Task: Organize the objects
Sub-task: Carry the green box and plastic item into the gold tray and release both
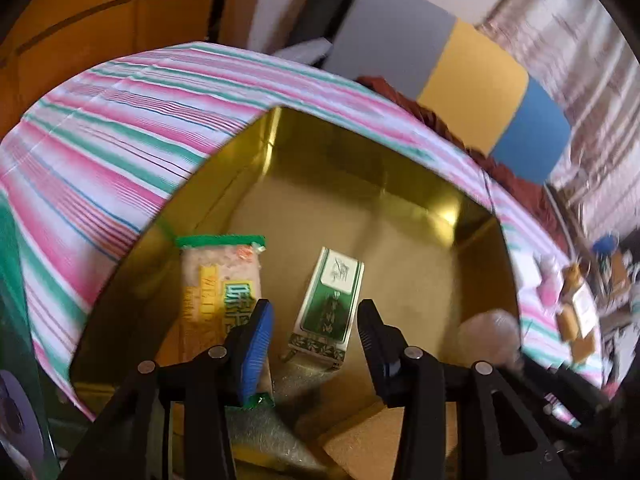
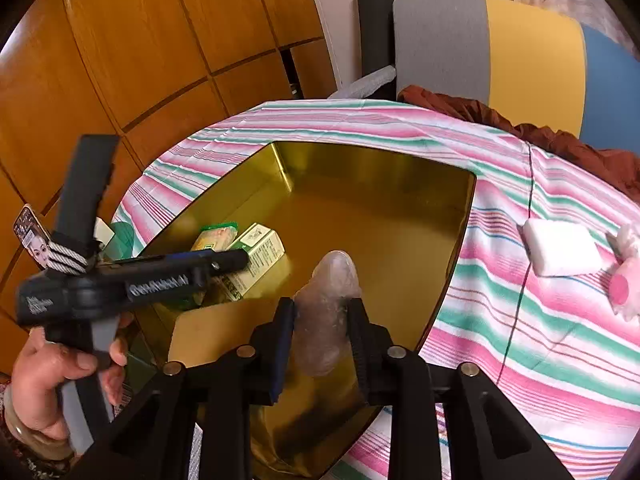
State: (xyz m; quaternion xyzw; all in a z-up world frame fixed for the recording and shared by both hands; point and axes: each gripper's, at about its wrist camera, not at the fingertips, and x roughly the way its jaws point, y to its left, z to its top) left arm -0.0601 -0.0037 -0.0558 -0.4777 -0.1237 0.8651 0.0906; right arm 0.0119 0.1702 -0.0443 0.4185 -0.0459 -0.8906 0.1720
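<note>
A gold tin box (image 1: 360, 168) (image 2: 360, 160) sits open on the striped tablecloth. Inside lie a green-and-white carton (image 1: 330, 300) (image 2: 260, 252) and a yellow snack packet with a green top (image 1: 220, 280) (image 2: 214, 238). My left gripper (image 1: 316, 320) is open and empty, hovering over the carton; it also shows in the right wrist view (image 2: 236, 258). My right gripper (image 2: 322, 308) is shut on a clear plastic-wrapped bundle (image 2: 328, 304) held over the box; the bundle shows blurred in the left wrist view (image 1: 490, 332).
A white block (image 2: 560, 248) and a pink wrapped item (image 2: 624, 280) lie on the cloth (image 2: 520, 320) right of the box. A brown card piece (image 2: 216, 332) lies at the box's near corner. Wood panels (image 2: 140, 60) and a coloured chair (image 2: 520, 60) stand behind.
</note>
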